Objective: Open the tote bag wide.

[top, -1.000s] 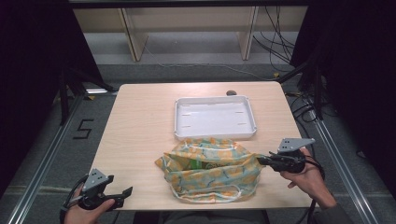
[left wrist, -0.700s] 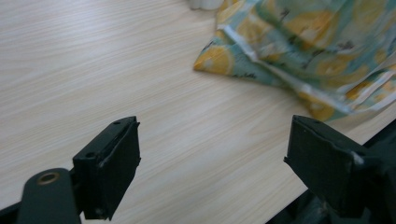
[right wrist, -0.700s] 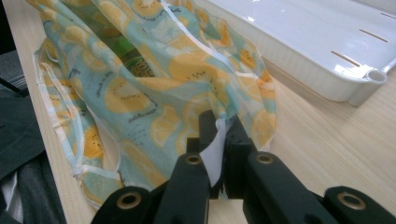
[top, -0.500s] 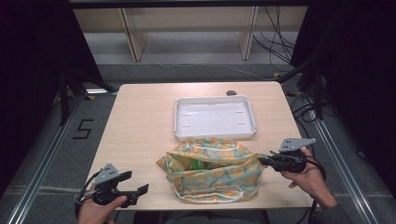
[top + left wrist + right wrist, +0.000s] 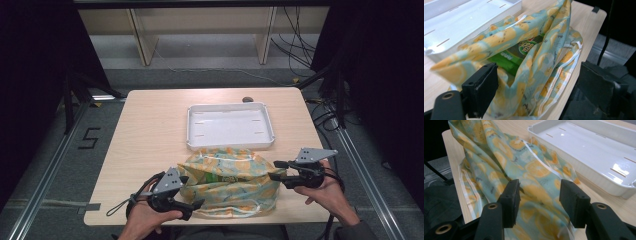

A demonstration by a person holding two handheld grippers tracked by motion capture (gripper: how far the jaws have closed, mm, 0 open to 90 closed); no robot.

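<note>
A cloth bag (image 5: 227, 180) printed with orange slices lies slumped near the table's front edge. A green package (image 5: 521, 53) shows inside its mouth. My left gripper (image 5: 194, 191) is at the bag's left front corner. It is open, with its jaws wide on either side of the bag's rim (image 5: 541, 75) and not pressing on it. My right gripper (image 5: 273, 170) is at the bag's right edge. Its jaws have just been opening. They stand apart over loose cloth (image 5: 539, 177) without pinching it.
An empty white tray (image 5: 230, 125) sits just behind the bag, mid-table. A small dark object (image 5: 246, 99) lies at the table's far edge. Bare wood stretches left of the tray. Cables trail on the floor at the right.
My left gripper has moved right from the table's front left corner up to the bag. The right gripper stayed at the bag's right edge, and its jaws have spread apart.
</note>
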